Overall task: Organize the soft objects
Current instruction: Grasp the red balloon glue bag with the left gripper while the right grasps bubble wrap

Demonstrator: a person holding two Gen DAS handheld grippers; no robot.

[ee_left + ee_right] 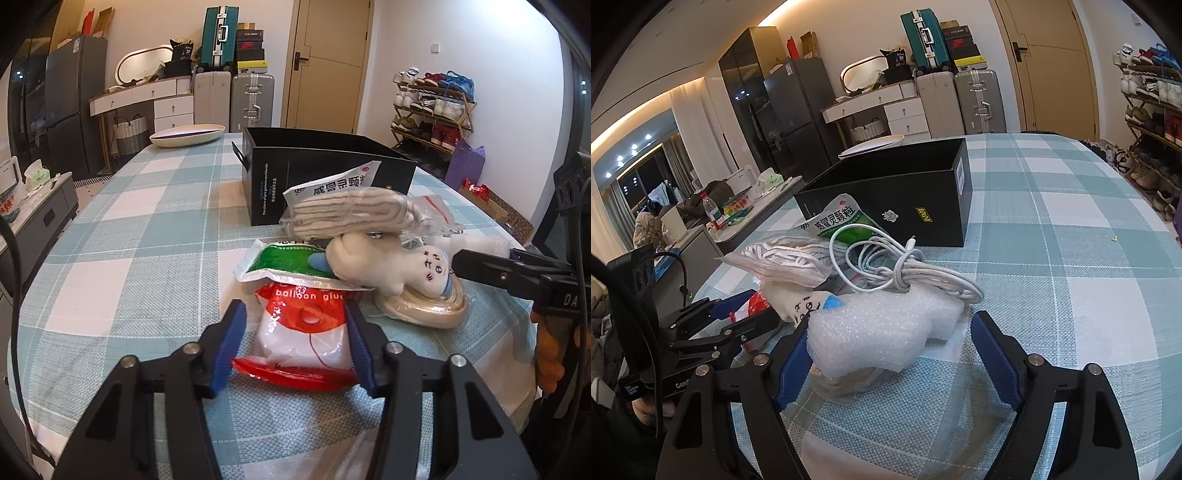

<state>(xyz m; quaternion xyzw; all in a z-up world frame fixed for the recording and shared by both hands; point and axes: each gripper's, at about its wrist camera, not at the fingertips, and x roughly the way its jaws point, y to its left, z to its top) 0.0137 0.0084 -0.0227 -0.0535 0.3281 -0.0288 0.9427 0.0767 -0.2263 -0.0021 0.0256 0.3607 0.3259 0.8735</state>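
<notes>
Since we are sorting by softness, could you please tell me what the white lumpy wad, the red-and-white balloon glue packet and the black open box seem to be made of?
White lumpy wad: bubble wrap, translucent with a pimpled surface. Red-and-white balloon glue packet: thin glossy plastic film, with glare and creases. Black open box: probably matte rigid cardboard, with straight thin walls.

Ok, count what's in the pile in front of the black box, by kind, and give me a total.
Packets: 3 (balloon glue packet, green packet, white packet)
Zip bag of striped cloth: 1
Plush toy: 1
Pale coil: 1
Cable: 1
Bubble wrap: 1
Total: 8
</notes>
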